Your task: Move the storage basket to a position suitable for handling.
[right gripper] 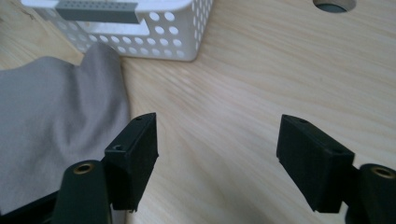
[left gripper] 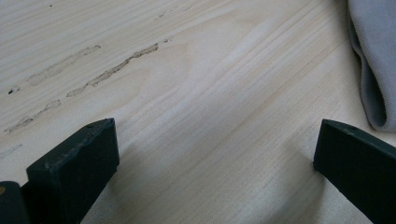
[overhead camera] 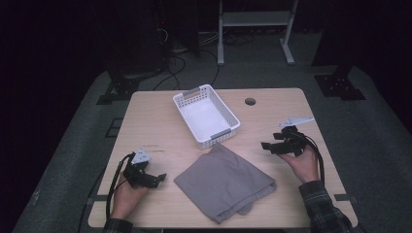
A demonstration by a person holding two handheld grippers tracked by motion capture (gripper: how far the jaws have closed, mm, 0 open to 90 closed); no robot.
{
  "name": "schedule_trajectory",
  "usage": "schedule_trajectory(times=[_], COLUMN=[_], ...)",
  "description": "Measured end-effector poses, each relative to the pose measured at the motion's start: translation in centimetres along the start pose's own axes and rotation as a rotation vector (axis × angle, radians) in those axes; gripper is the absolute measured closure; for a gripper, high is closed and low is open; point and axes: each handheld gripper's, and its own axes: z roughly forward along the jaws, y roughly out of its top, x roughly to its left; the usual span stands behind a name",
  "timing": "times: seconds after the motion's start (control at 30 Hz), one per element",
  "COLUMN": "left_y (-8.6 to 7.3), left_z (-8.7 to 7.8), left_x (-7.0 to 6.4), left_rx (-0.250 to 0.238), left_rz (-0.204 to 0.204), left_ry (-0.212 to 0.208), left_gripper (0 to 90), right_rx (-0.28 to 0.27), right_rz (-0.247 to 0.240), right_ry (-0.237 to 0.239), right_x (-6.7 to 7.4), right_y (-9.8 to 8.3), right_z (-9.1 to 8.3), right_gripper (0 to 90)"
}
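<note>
Both grippers, left (overhead camera: 158,178) and right (overhead camera: 266,145), sit with jaws apart and empty on either side of a folded grey cloth (overhead camera: 224,182) below a white basket (overhead camera: 206,115)

Dark room; grey carpet (overhead camera: 384,145); white shelf frame (overhead camera: 255,29); floor cables (overhead camera: 180,63).
</note>
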Motion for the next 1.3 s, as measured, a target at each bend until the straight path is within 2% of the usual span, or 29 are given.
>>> schedule_trajectory(times=[0.33,0.83,1.07,1.3], left_y=[0.0,0.0,0.0,0.0], left_z=[0.0,-0.1,-0.1,0.0], left_x=[0.0,0.0,0.0,0.0], left_rx=[0.0,0.003,0.002,0.0], left_rz=[0.001,0.002,0.002,0.001], left_ry=[0.001,0.001,0.001,0.001], left_gripper=[0.0,0.0,0.0,0.0], right_rx=[0.0,0.003,-0.004,0.003], right_rz=[-0.005,-0.024,-0.006,-0.022], right_ry=[0.032,0.022,0.035,0.039], right_x=[0.5,0.9,1.0,1.4], right_y=[2.4,5.8,7.3,8.9], right_z=[1.5,3.7,5.0,6.4], right_gripper=[34.7,43.8,50.6,55.9])
